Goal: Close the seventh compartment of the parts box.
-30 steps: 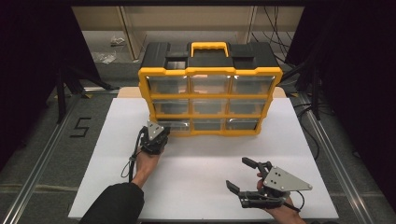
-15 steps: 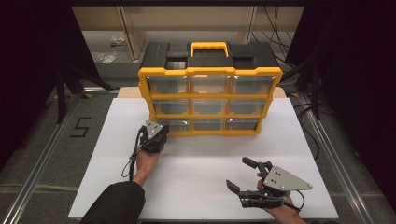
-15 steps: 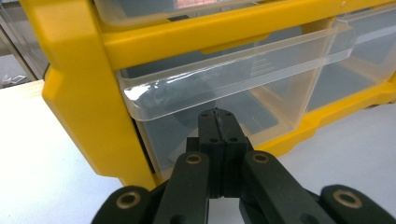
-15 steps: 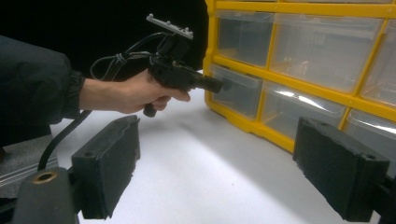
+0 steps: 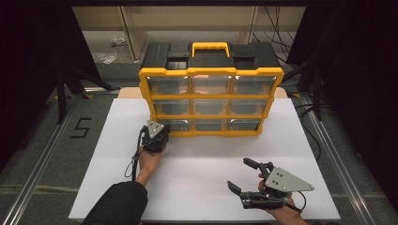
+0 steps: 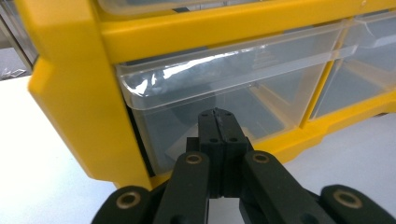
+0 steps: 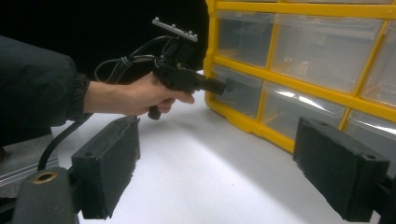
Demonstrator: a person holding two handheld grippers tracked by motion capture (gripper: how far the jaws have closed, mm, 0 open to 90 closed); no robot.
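Two grippers work at a white surface [image 5: 202, 173] that carries a yellow and black organizer [image 5: 211, 89] with nine clear drawers in three rows. At the left of the high view, the left gripper [image 5: 156, 131] is held in the person's left hand [image 5: 149, 161], whose dark sleeve [image 5: 117, 204] is cut off by the bottom edge; its tip sits at the front of the bottom-left drawer [image 5: 172, 124], and the grey plate on top hides the fingers from above. In the left gripper view the fingers [image 6: 208, 128] are pressed flat together with nothing between them, their tip right at the clear face of that drawer [image 6: 224, 93], just below its overhanging lip; whether they actually touch the plastic is hard to tell. The drawer's inside shows mostly reflections and a dark shape that I cannot make out, and the neighbouring drawer is cut off at the right edge. The right gripper view shows the same hand [image 7: 135, 98] and gripper [image 7: 224, 85] from the side, level with the bottom row, the tip meeting the drawer front near the yellow corner post. Farther right and nearer the person, well apart from the organizer, the right gripper [image 5: 244, 176] lies low over the surface with its fingers [image 5: 253, 165] spread wide and empty; the hand holding it is mostly cut off at the bottom. Its own view shows two black pads [image 7: 109, 163] far apart, with bare surface between them.
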